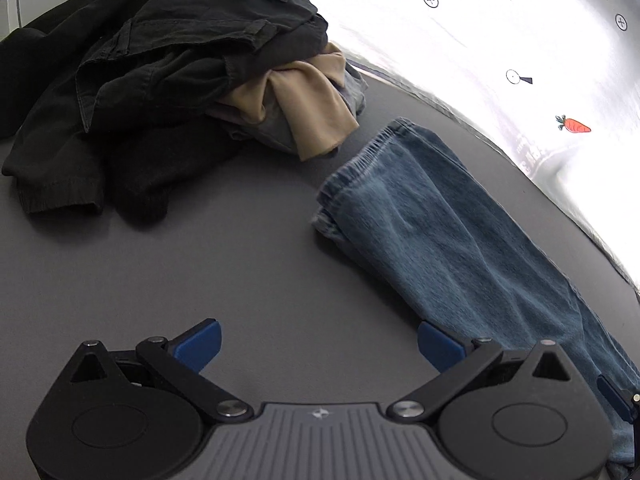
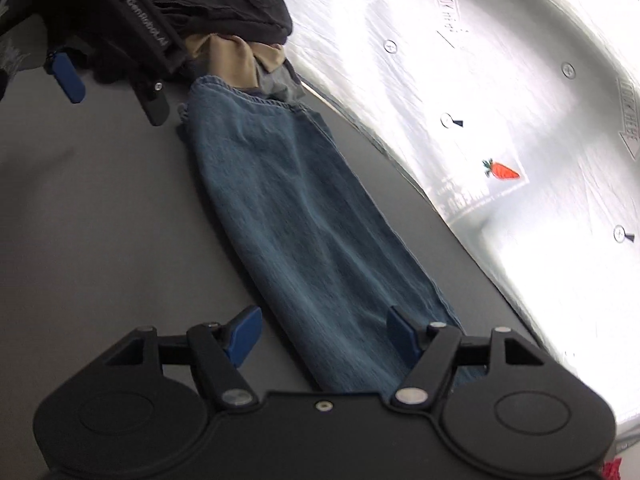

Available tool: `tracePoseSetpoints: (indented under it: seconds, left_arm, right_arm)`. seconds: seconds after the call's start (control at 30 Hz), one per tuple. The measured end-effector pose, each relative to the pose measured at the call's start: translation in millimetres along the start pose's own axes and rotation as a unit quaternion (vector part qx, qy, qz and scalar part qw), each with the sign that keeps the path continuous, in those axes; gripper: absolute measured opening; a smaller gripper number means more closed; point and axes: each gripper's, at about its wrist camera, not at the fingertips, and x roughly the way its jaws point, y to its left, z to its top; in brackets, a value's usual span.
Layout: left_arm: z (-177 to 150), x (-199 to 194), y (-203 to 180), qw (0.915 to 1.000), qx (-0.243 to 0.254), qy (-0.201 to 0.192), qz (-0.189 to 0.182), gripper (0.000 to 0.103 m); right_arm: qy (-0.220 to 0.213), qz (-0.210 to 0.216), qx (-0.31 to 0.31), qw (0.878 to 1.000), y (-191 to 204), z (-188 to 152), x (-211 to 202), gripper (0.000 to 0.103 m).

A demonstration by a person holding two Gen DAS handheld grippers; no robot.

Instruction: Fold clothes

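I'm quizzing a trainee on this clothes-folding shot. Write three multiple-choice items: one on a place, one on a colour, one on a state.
1. Where does the blue denim garment lie?
A. on the dark pile
B. flat on the grey table
C. on the floor

2. What colour is the cloth sticking out from under the dark pile of clothes?
A. red
B. green
C. beige

3. How do the right tongs stand?
A. open, gripping nothing
B. shut on the denim
C. shut on a black shirt

Answers: B, the denim lies stretched out on the tabletop; C, a tan fold shows beside the pile; A, the blue pads stand apart over the denim.
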Motion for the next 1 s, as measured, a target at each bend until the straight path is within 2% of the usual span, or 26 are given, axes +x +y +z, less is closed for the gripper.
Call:
tracePoseSetpoints:
  seconds: [0.1,0.27,0.43,0.53,0.6,0.67,0.7,0.73,0.8,0.87,1.0]
  left_arm:
    - [26.9,8.3,25.5,1.0000,0.007,-0.006,0.005,0.103]
    - [57.4,27.1,64.1,0.9999,-0.011,-0.004,0.002,0.103]
    - [79.9,45.5,95.6,0.9988,-0.048,0.008,-0.005,0.103]
    - [88.4,49.6,103.3,0.9982,-0.057,0.006,-0.016,0.103]
    - [89.6,52.6,104.9,0.9983,-0.057,0.007,-0.011,0.103]
    - [88.6,54.3,104.5,0.9986,-0.051,0.009,-0.010,0.103]
    - [87.8,54.5,102.3,0.9989,-0.045,0.009,-0.008,0.103]
    - [87.1,54.7,99.5,0.9993,-0.036,0.010,-0.004,0.103]
    - [85.9,53.3,94.2,0.9997,-0.023,0.012,0.001,0.103]
    - [85.4,48.4,91.2,0.9997,-0.022,0.009,0.000,0.103]
    - [87.5,30.1,86.4,0.9994,-0.032,-0.012,-0.009,0.103]
  right_arm:
    - [-0.031,-0.003,-0.047,0.998,37.8,46.8,19.7,0.072]
    - [-0.045,0.006,-0.098,0.994,79.9,114.5,67.1,0.072]
    - [-0.061,0.026,-0.182,0.981,109.0,149.0,101.9,0.073]
    - [-0.061,0.006,-0.233,0.971,124.4,154.2,116.3,0.072]
    - [-0.062,0.002,-0.238,0.969,129.4,153.1,118.9,0.071]
    - [-0.061,0.011,-0.244,0.968,133.7,152.2,118.6,0.059]
    - [-0.058,0.022,-0.249,0.967,135.4,151.8,116.8,0.041]
    - [-0.047,0.035,-0.246,0.968,138.0,153.6,117.5,0.015]
    - [-0.038,0.050,-0.208,0.976,134.7,158.2,118.1,0.015]
    - [-0.029,0.077,-0.128,0.988,115.9,169.9,115.5,0.014]
    - [-0.034,0.109,0.007,0.993,59.9,189.5,97.6,0.013]
